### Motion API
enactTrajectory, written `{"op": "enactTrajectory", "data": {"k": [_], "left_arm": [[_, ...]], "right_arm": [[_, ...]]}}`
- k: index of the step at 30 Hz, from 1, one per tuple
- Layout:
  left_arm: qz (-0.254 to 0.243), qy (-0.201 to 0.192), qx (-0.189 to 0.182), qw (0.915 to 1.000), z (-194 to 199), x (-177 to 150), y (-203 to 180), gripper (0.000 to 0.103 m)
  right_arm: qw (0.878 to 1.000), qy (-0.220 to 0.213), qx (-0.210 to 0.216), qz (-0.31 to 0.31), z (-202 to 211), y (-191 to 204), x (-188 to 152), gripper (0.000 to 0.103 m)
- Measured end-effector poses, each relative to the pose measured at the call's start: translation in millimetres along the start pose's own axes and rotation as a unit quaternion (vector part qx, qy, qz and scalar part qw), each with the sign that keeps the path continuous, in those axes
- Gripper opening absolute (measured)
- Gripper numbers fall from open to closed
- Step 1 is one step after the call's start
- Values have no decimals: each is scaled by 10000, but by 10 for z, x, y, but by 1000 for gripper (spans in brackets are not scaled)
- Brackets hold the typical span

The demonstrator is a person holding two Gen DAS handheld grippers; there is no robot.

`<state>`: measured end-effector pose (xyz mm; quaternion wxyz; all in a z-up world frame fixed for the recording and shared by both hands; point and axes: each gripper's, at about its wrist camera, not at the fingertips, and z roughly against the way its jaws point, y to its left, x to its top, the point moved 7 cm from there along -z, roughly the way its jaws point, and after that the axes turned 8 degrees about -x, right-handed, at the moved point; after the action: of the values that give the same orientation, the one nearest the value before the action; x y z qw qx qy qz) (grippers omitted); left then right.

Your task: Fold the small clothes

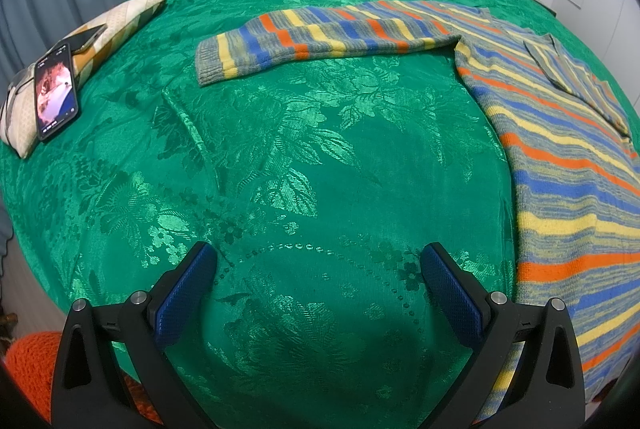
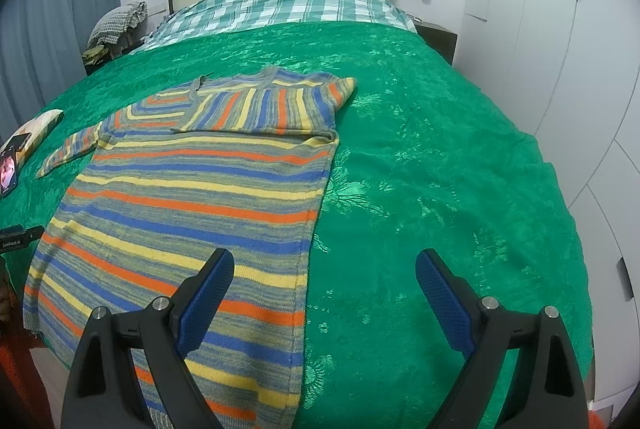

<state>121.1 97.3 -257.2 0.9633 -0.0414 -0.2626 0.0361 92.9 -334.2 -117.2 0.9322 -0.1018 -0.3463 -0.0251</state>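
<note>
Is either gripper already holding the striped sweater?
No: the left gripper and right gripper both stand open and empty above the striped sweater.

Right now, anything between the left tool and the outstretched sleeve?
Nothing: only bare green bedspread between left tool and sleeve, seen in left wrist view.

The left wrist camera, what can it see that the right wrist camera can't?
Only the left wrist view shows the whole stretched-out sleeve up close and the open left gripper above bare bedspread. Only the right wrist view shows the other sleeve folded across the chest, the white wardrobe doors and the open right gripper. Both show the striped sweater, green bedspread, phone and checked sheet.
</note>
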Motion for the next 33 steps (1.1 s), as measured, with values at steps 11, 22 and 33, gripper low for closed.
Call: {"op": "enactTrajectory", "data": {"k": [11,22,33], "left_arm": [[1,2,3,10000,-1,0,0,103],[35,64,-57,10000,5,-17,3,103],[1770,-499,-933,9785,215,927,855,102]], "right_arm": [[10000,-15,3,-2,0,8,-2,91],[10000,-36,3,-13,2,24,-4,91],[10000,9,38,-36,-35,22,-4,91]]}}
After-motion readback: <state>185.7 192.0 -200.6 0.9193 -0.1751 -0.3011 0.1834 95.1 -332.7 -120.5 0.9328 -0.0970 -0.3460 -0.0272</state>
